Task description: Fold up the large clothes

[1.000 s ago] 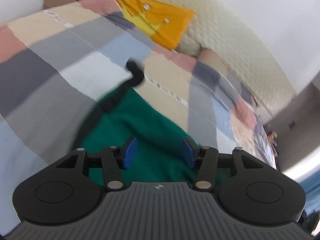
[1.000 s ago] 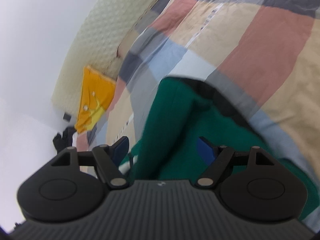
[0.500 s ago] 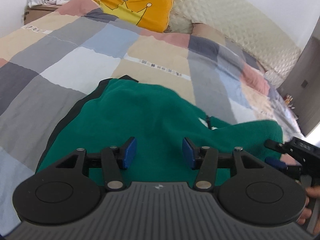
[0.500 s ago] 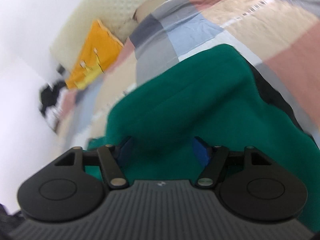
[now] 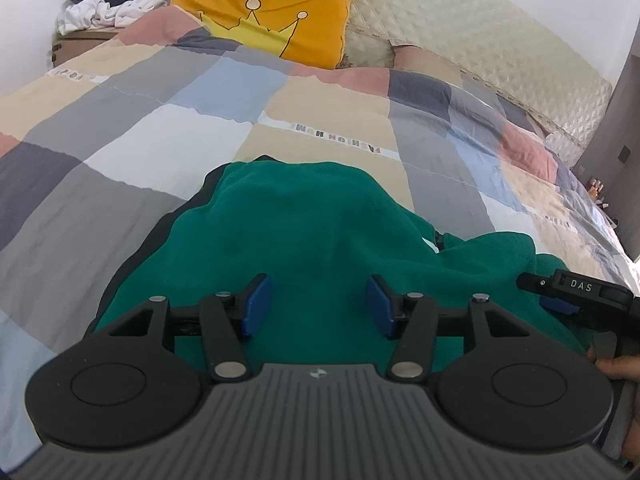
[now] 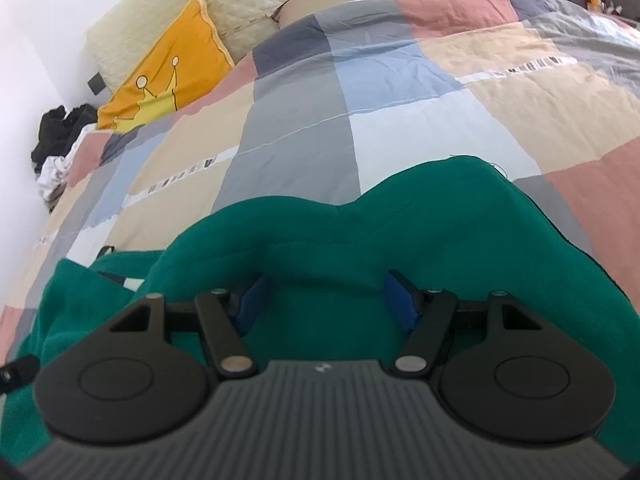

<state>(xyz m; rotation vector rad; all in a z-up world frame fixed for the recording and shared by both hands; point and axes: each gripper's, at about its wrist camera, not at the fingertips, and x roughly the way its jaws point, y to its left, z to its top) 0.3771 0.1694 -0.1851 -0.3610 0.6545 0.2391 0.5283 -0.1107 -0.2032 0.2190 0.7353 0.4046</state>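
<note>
A large green garment [image 5: 304, 232] with a dark lining at its left edge lies bunched on the bed. My left gripper [image 5: 316, 308] hovers over its near part. Its jaws are opening slightly and the blue pads stand apart with only cloth below them. In the right wrist view the same green garment [image 6: 400, 220] rises in a fold in front of my right gripper [image 6: 326, 300]. Those jaws are closing, with cloth lying between the pads but not pressed. The right gripper [image 5: 544, 296] also shows at the garment's right edge, held by a hand [image 5: 616, 368].
A patchwork duvet [image 5: 160, 140] covers the bed under the garment. An orange crown pillow [image 5: 280, 20] leans on the quilted headboard [image 5: 460, 28]. A pile of clothes [image 5: 108, 4] sits on a box at the far left. A dark door stands at the right.
Both views have rolled level and dropped nearer the green garment. The right gripper has come into the left wrist view, and its pads have drawn closer together.
</note>
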